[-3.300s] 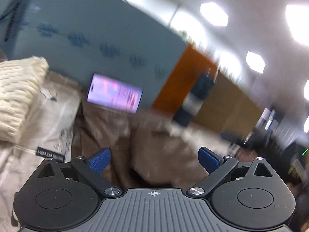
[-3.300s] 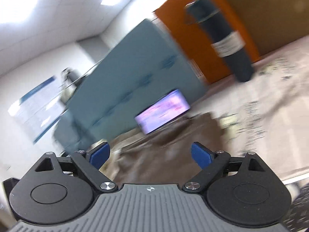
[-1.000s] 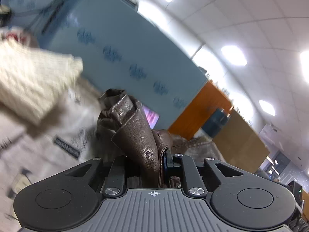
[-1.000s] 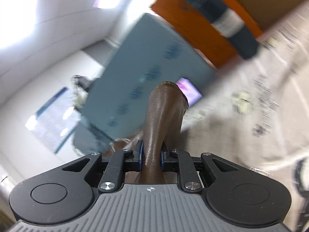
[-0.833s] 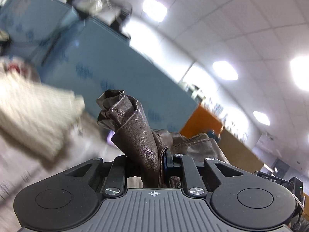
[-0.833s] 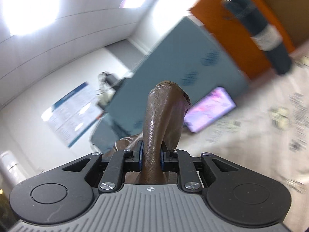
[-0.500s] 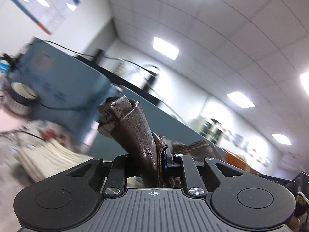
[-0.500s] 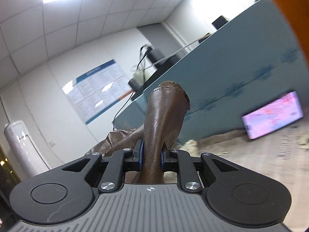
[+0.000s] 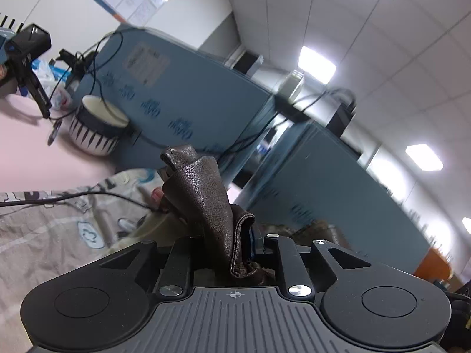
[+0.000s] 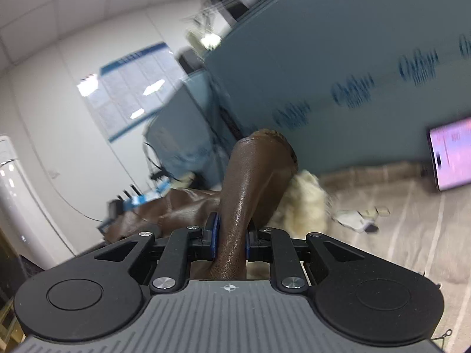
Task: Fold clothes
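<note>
Holding a brown leather jacket (image 9: 206,200) aloft, the left gripper (image 9: 235,250) and right gripper (image 10: 231,235) each have jaws clamped on a bunched edge. Probably best to pull it taut and level before lowering onto the patterned sheet (image 9: 44,235).
</note>
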`<state>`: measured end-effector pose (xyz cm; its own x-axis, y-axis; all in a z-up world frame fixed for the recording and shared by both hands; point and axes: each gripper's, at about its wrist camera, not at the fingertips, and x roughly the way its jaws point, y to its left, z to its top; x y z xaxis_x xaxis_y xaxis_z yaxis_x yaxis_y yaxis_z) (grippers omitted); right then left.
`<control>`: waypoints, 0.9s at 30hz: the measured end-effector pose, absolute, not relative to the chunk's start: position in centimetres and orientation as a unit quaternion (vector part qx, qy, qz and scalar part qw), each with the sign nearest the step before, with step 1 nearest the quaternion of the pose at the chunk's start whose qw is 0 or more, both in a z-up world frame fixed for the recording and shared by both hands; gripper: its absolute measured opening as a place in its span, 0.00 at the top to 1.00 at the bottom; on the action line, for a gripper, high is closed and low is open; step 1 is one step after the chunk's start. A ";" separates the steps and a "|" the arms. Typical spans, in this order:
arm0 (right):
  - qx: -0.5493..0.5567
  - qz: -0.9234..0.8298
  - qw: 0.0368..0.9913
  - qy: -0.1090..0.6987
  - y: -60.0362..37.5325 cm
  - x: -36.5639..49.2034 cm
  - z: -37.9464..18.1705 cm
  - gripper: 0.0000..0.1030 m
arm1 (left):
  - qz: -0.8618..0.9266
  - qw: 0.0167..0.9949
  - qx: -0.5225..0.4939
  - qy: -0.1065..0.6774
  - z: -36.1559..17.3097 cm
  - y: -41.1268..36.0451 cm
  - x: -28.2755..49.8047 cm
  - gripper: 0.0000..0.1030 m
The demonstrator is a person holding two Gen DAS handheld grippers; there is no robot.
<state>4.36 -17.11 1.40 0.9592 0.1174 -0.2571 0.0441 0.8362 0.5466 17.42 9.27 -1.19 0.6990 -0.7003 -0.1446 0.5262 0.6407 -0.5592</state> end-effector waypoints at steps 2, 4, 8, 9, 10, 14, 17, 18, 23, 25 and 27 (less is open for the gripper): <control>0.284 -0.001 0.948 0.143 -17.4 4.7 0.3 0.82 | -0.333 0.891 -0.244 0.187 -1.9 9.4 17.4 0.82; 0.279 -0.012 0.950 0.143 -17.5 4.7 -0.4 0.79 | -0.324 0.892 -0.250 0.193 -2.2 9.6 17.2 0.77; 0.245 -0.032 0.957 0.150 -17.0 4.7 -0.6 0.72 | -0.292 0.907 -0.230 0.199 -2.1 9.3 16.6 0.63; 0.236 -0.040 0.959 0.153 -16.8 4.9 -0.5 0.69 | -0.279 0.912 -0.223 0.203 -2.1 9.2 16.5 0.56; 0.228 -0.046 0.960 0.155 -16.6 5.0 -0.4 0.69 | -0.267 0.916 -0.217 0.206 -2.0 9.2 16.4 0.48; 0.209 -0.077 0.959 0.173 -16.2 5.5 -0.7 0.40 | -0.219 0.930 -0.206 0.212 -2.2 9.5 16.4 0.34; 0.211 -0.099 0.955 0.183 -16.3 5.4 -1.0 0.31 | -0.199 0.934 -0.186 0.230 -2.6 9.1 16.9 0.22; 0.221 -0.100 0.953 0.182 -16.4 5.1 -1.0 0.30 | -0.199 0.934 -0.184 0.231 -2.7 9.1 17.1 0.20; 0.227 -0.104 0.952 0.176 -15.9 2.2 0.2 0.22 | -0.203 0.935 -0.221 0.190 -2.5 10.5 16.3 0.12; 0.203 -0.092 0.960 0.171 -15.4 0.1 0.9 0.16 | -0.197 0.940 -0.232 0.156 -2.1 11.1 15.3 0.05; 0.175 -0.077 0.967 0.170 -14.9 -1.9 1.5 0.12 | -0.180 0.947 -0.229 0.133 -1.4 11.1 13.7 0.05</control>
